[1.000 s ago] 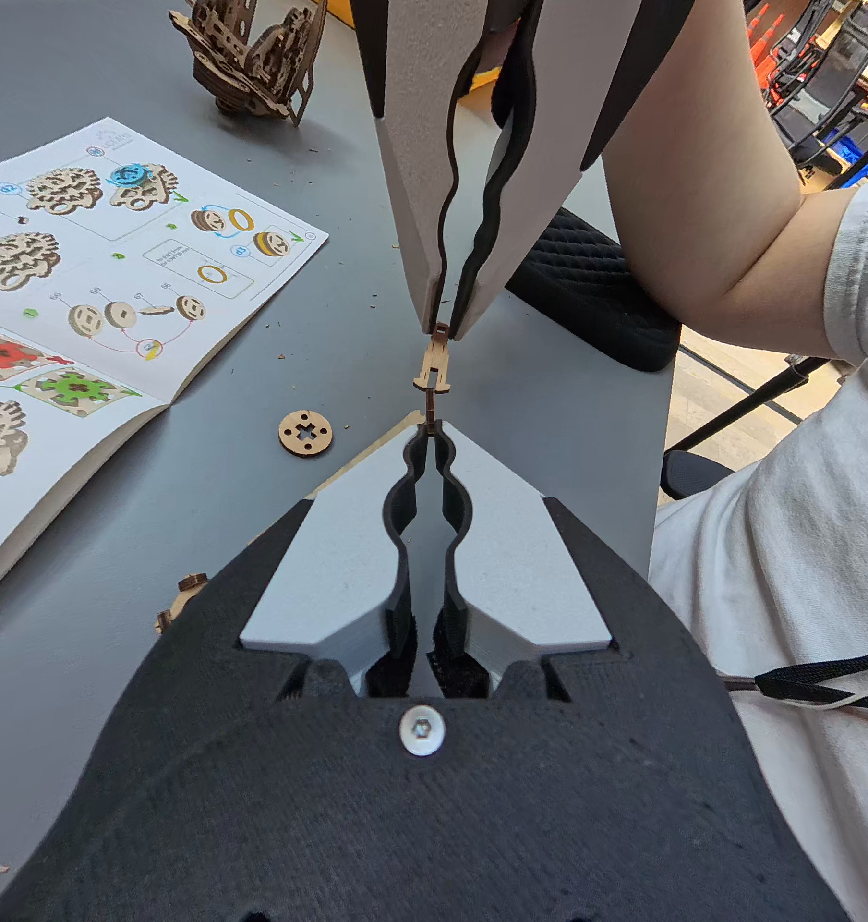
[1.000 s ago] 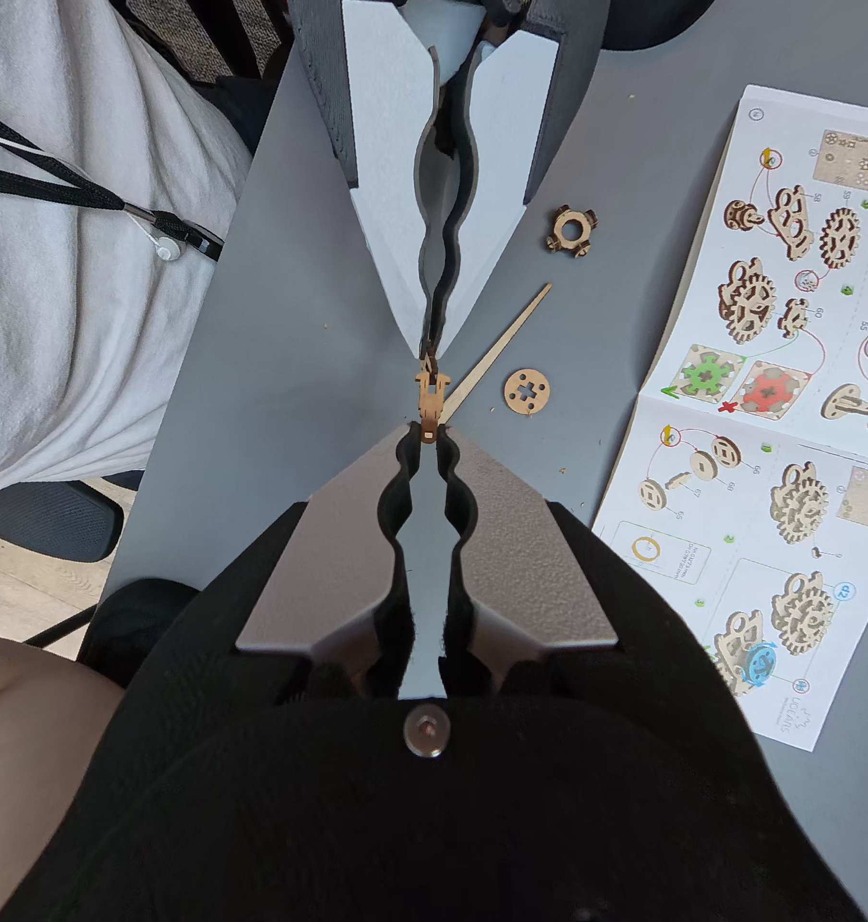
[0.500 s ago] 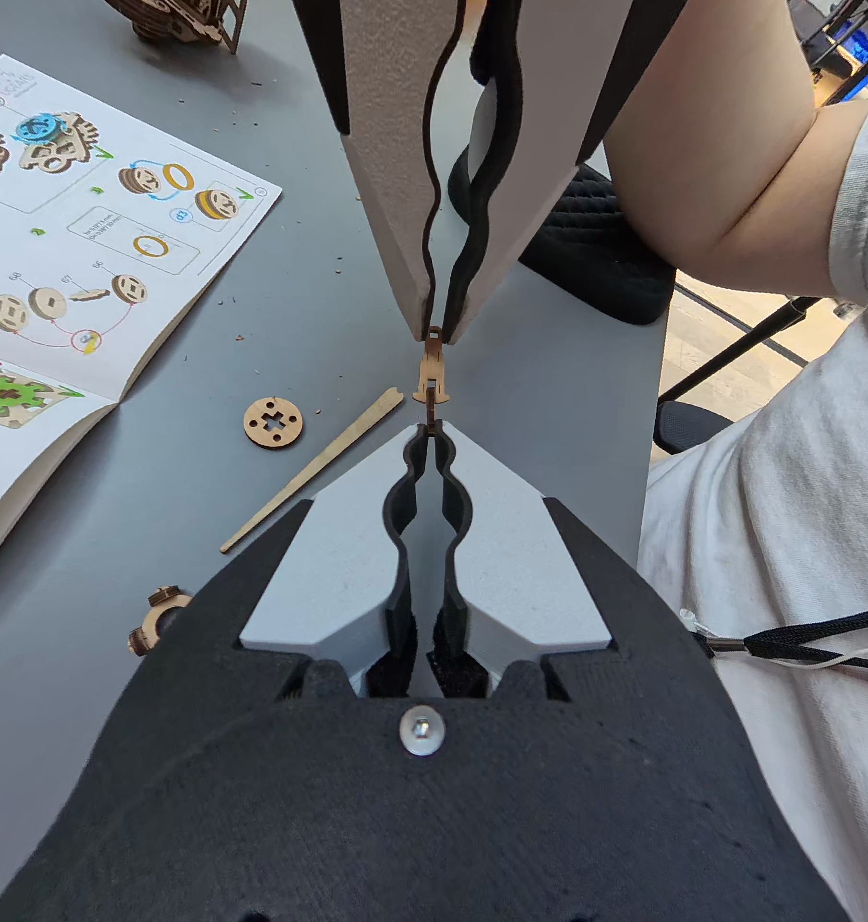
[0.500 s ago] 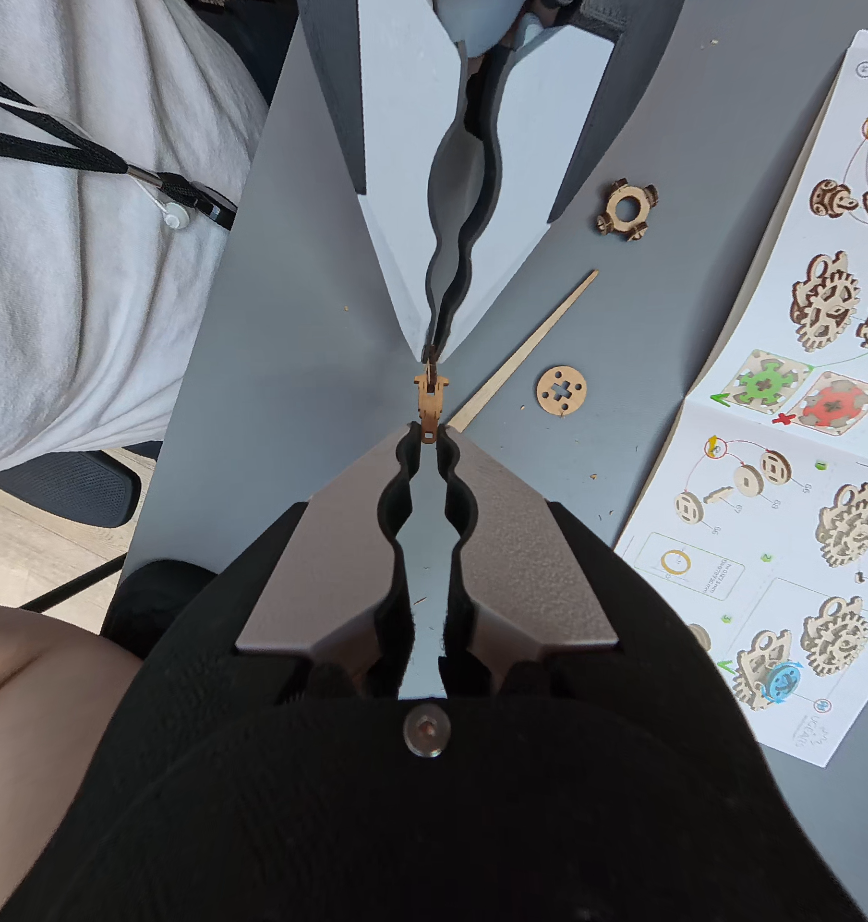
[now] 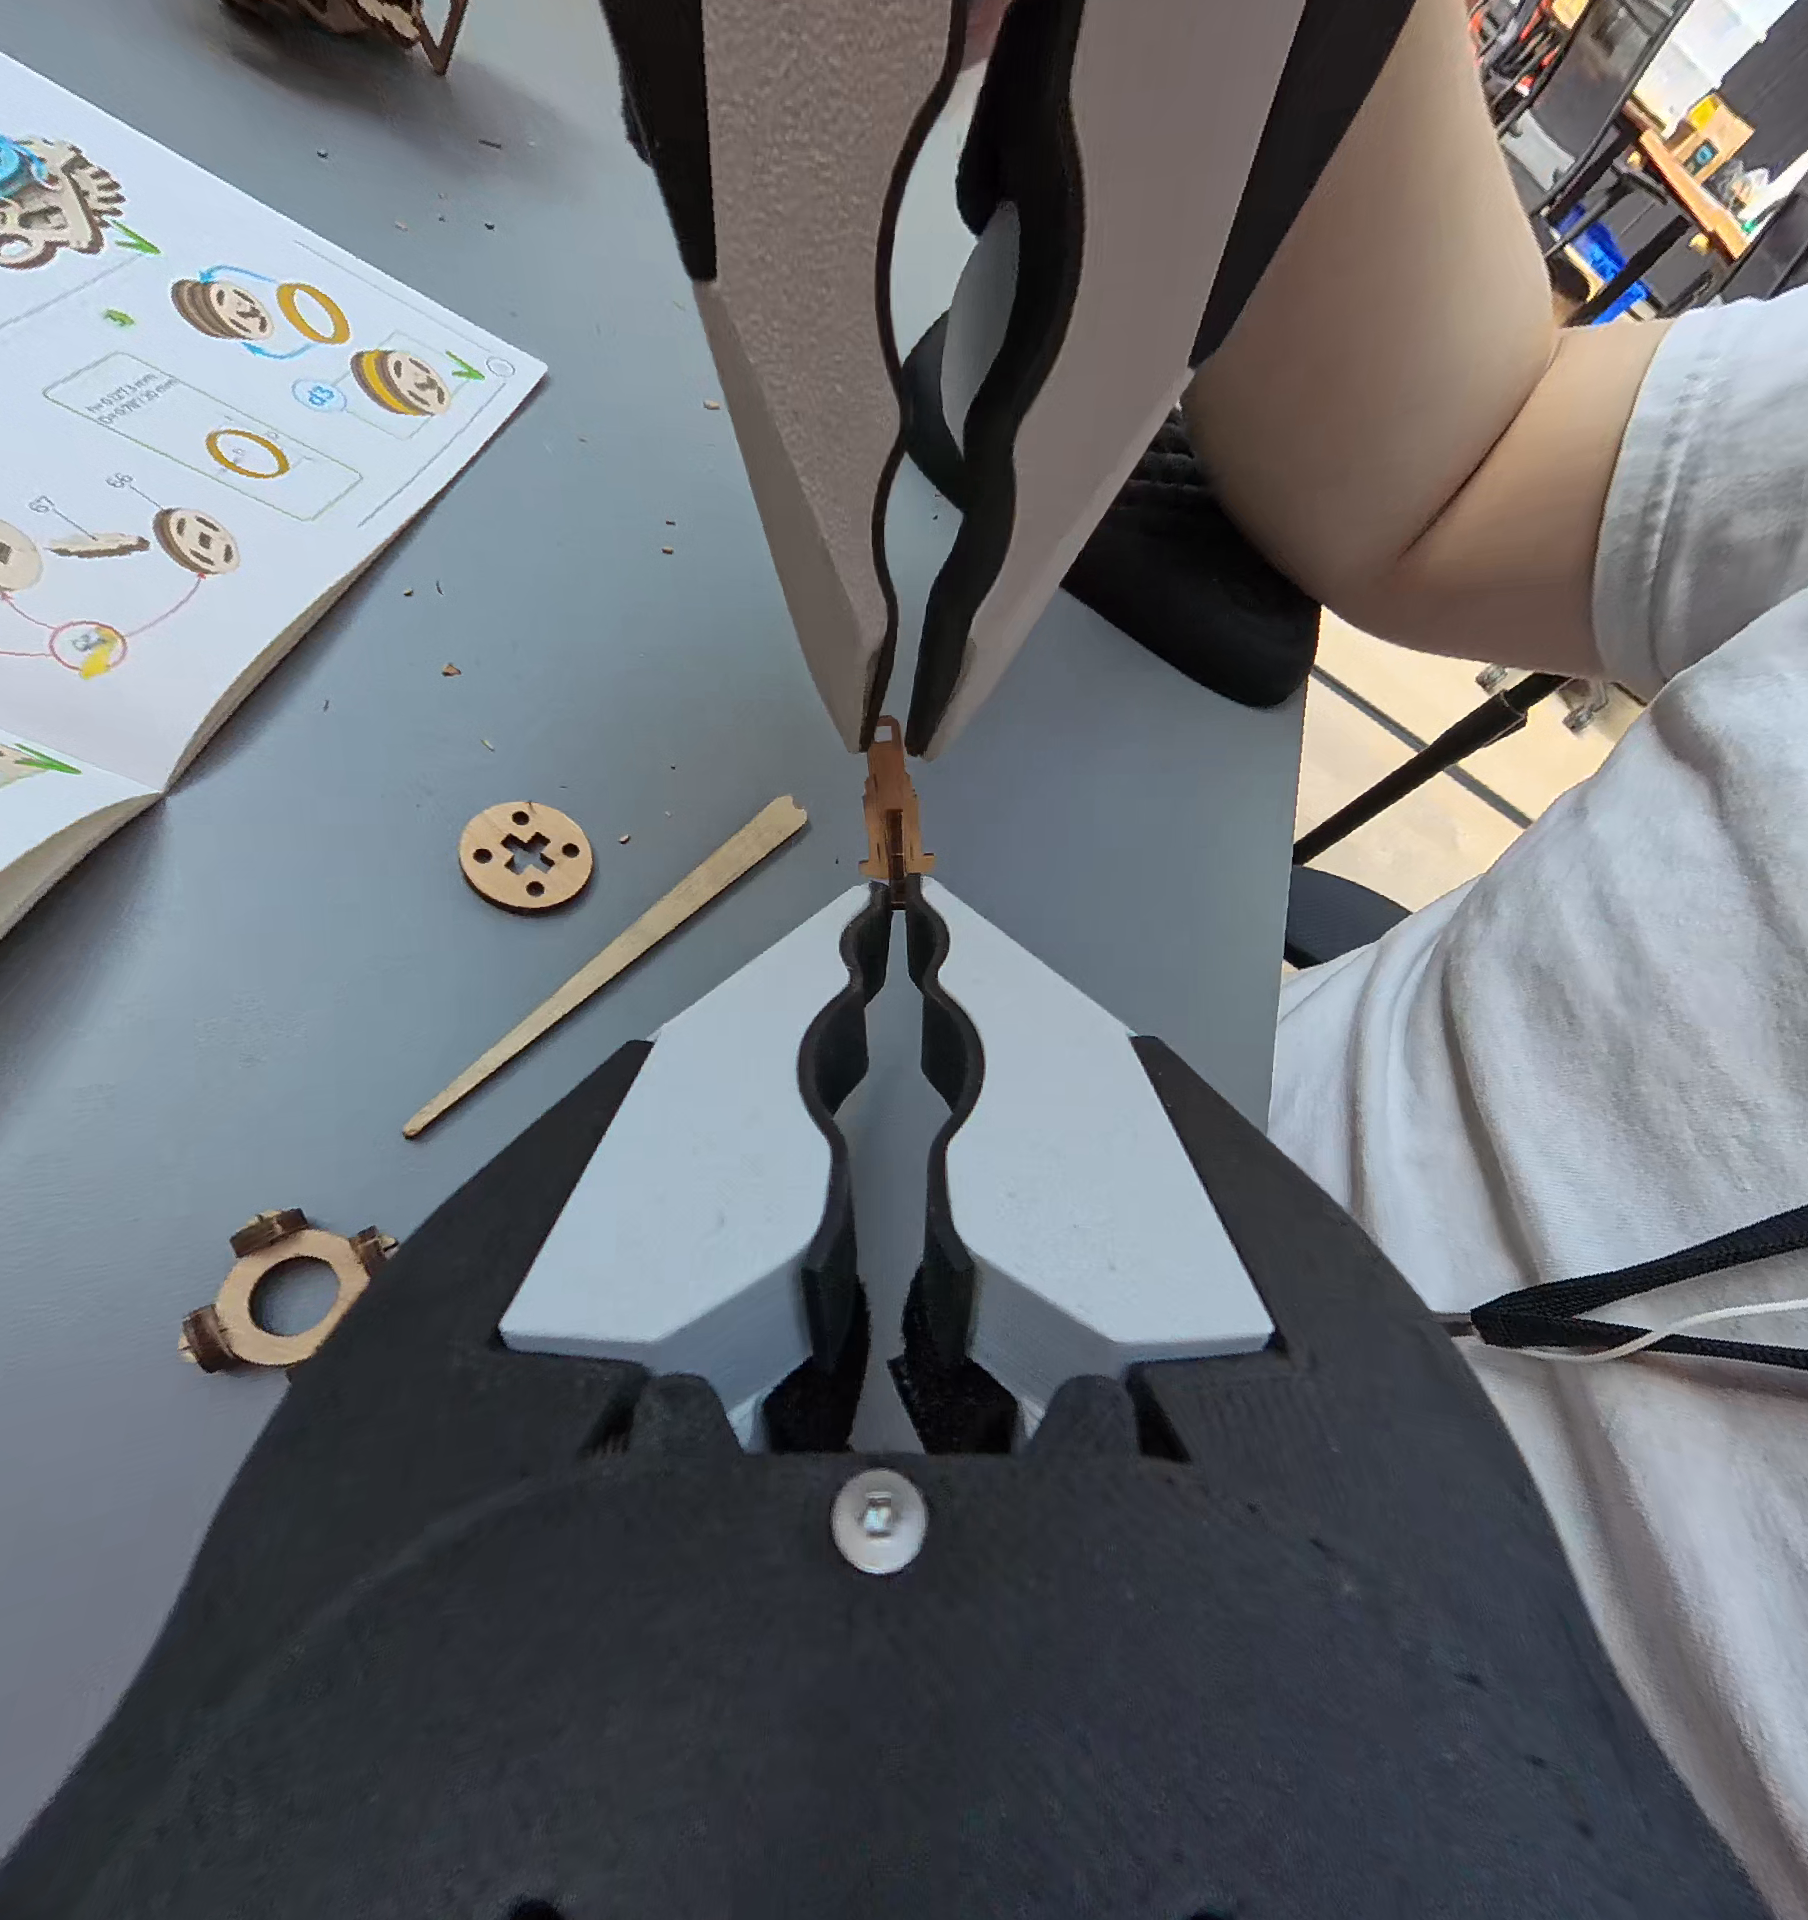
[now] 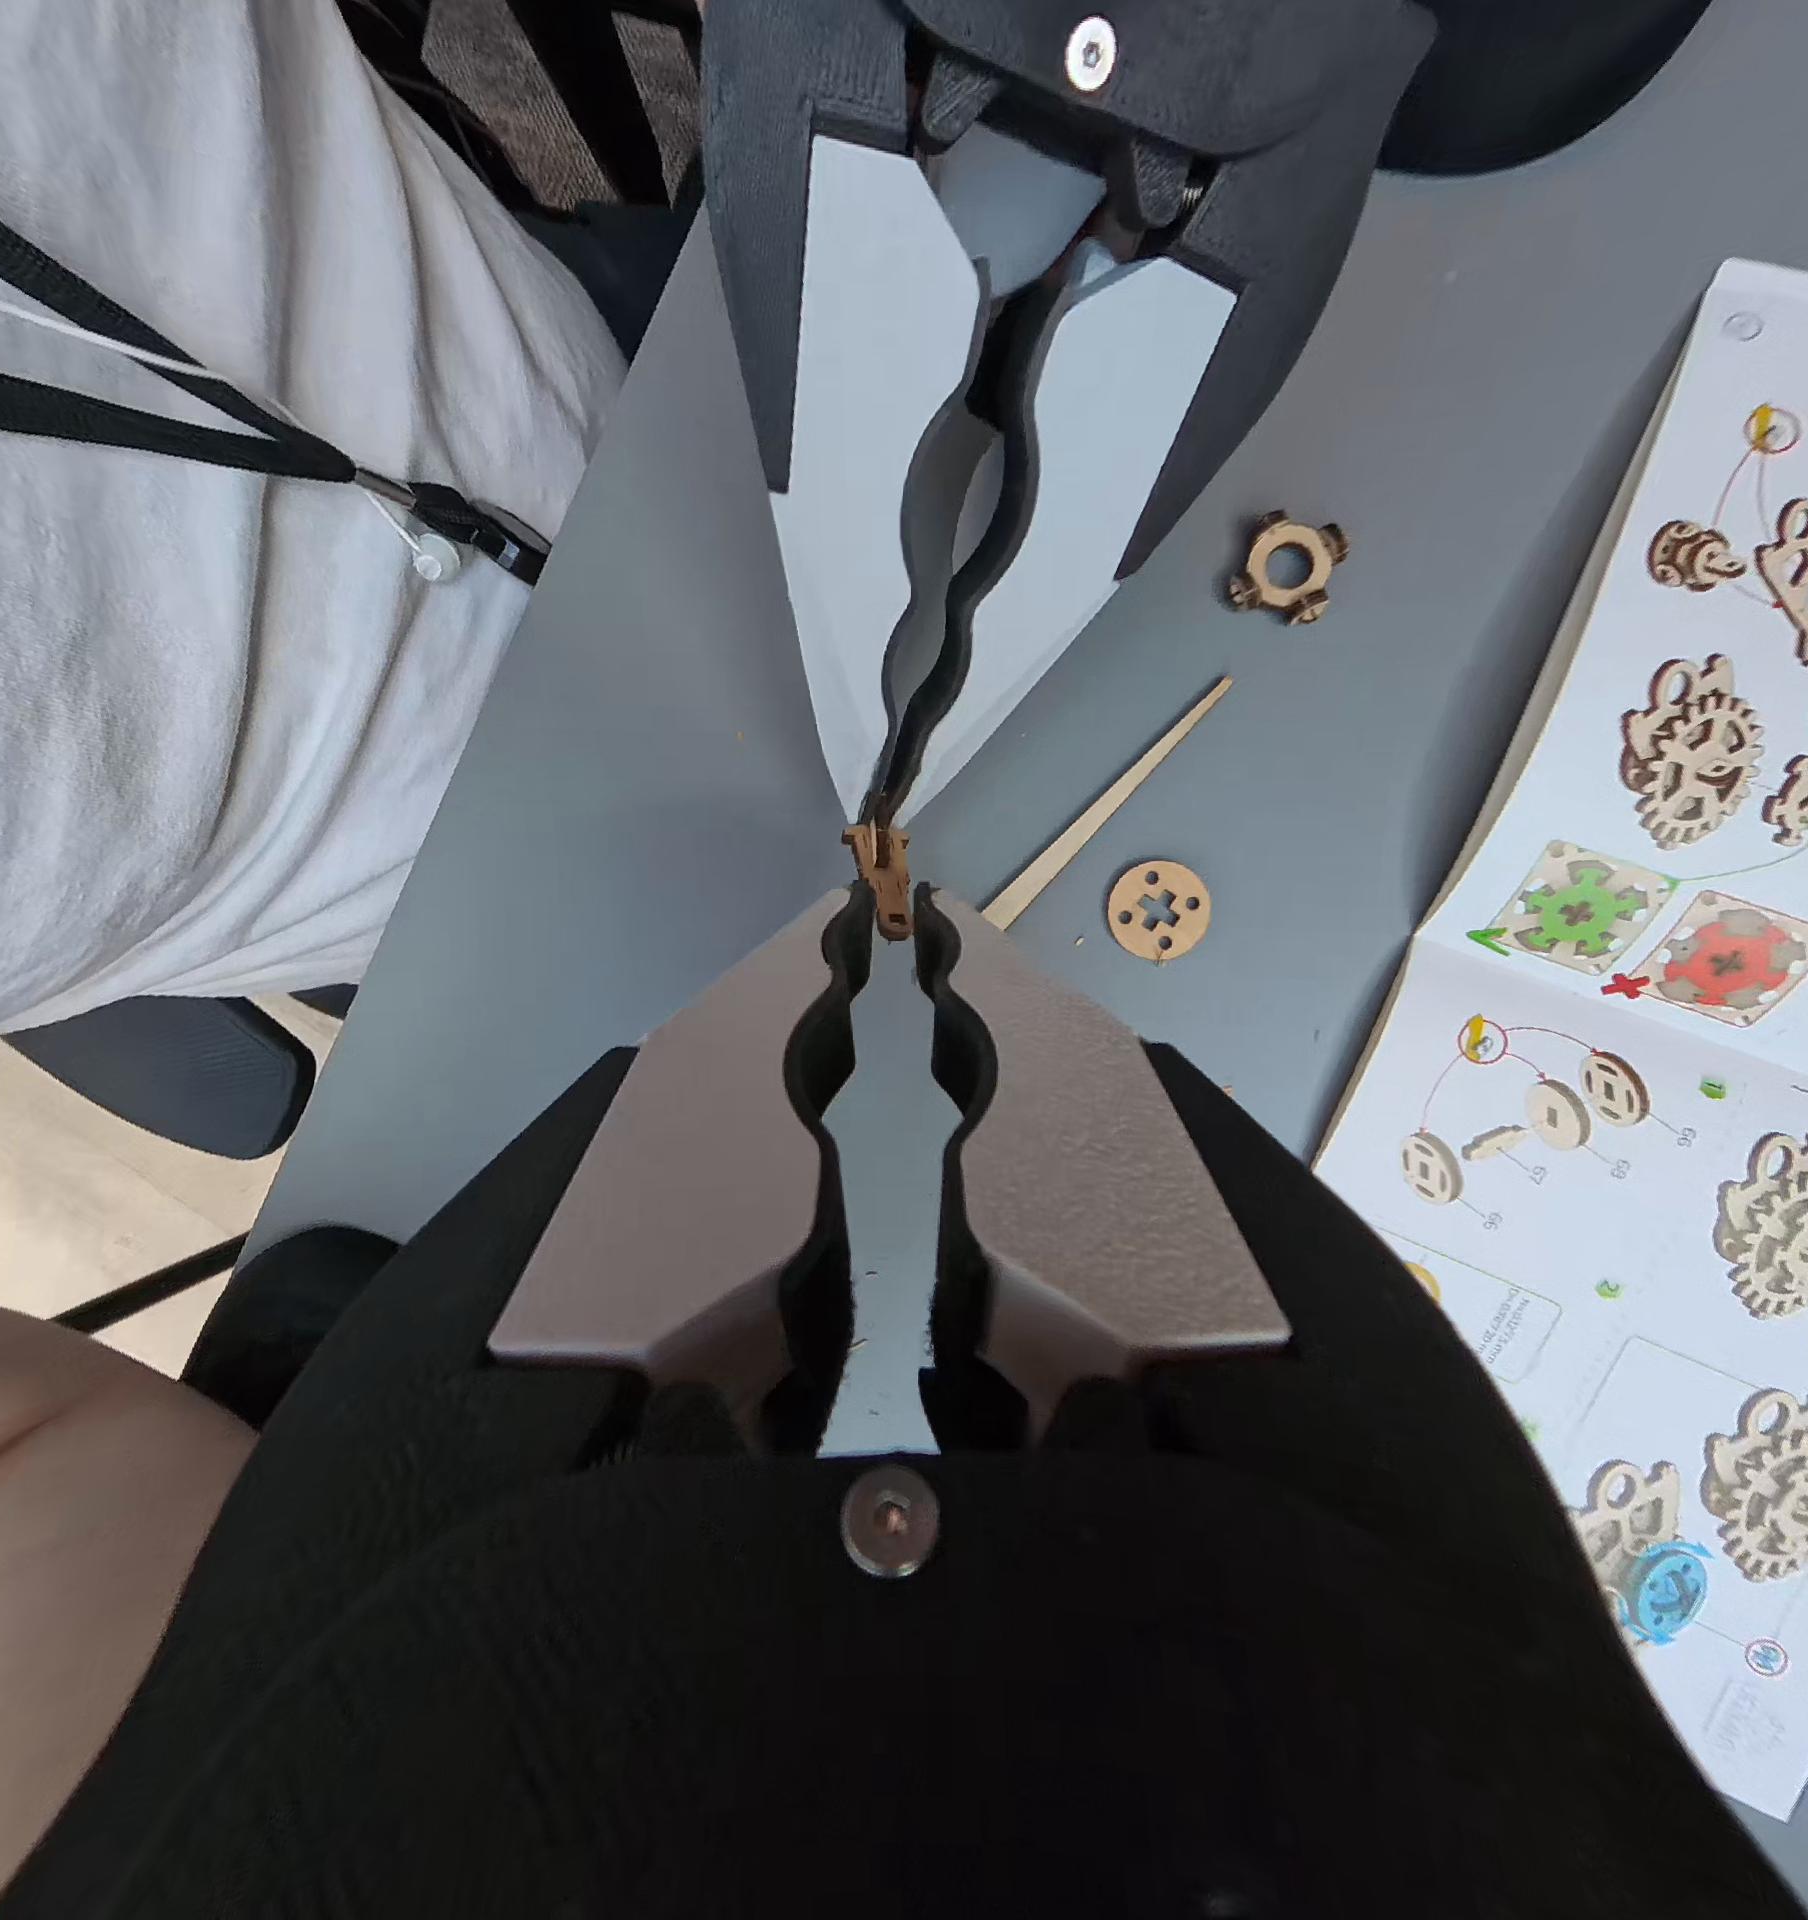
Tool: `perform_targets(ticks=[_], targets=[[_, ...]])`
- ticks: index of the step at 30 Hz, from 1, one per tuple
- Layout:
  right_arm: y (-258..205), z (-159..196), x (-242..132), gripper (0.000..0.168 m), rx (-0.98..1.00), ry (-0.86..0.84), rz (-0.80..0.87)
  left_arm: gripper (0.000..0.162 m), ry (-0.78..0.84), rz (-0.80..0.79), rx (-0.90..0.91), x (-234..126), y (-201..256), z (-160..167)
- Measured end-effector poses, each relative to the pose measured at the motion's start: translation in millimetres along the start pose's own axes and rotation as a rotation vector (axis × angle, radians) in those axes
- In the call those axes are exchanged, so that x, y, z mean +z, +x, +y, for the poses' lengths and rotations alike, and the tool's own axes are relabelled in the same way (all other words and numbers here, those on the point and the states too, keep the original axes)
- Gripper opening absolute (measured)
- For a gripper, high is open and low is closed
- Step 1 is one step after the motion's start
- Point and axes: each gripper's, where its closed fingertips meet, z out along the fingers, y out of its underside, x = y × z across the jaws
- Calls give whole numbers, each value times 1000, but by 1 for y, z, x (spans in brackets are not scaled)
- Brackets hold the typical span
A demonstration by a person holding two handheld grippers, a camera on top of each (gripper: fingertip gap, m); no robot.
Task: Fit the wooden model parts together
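Left gripper [image 5: 892,902]: tips pinched nearly together on the near end of a tiny wooden piece; only a slit between the fingers; seen from the right wrist view as the far gripper [image 6: 884,810], coming in from above

Right gripper [image 6: 892,920]: tips closed to a narrow gap around the other end of the same wooden piece; in the left wrist view [image 5: 889,740] reaching down from the top, nose to nose with the left gripper

Wooden piece [image 5: 892,816]: small, tan, notched, with little side tabs; held in the air between the two sets of tips, straight ahead of each; whether one part or two slotted together, cannot tell; same piece in the right wrist view [image 6: 884,878]

Wooden stick [image 5: 609,961]: thin and tapered; flat on the table just left of the left gripper's tips; lying slantwise; also seen right of the right gripper's tips [image 6: 1108,805]

Round disc [image 5: 526,857]: flat, with a cross-shaped hole and small round holes; left of the stick, apart from it; right of the right gripper's tips [image 6: 1158,911]

Ring with tabs [image 5: 282,1304]: beside the left gripper's black body, on its left; partly hidden by it; farther off to the right in the other view [image 6: 1287,568]

Booklet [image 5: 152,468]: open, with pictures of gear parts; far left of the left gripper; along the right side of the right gripper [image 6: 1658,987]

Table [image 5: 256,1039]: grey, with tiny wood crumbs scattered

Person [image 5: 1606,987]: white shirt and bare arm, to the right of the left gripper
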Motion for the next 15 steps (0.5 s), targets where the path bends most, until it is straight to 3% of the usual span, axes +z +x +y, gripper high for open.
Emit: perform_targets(ticks=[5,10,15], targets=[[17,-18,-26,30,32,237,112,1,125,31,-132,-12,-7,-12],[38,-38,-54,52,-33,435,498,0,343,101,-308,-37,-15,-36],[26,-50,-50,51,-239,470,803,1,439,147,-385,-51,-16,-49]])
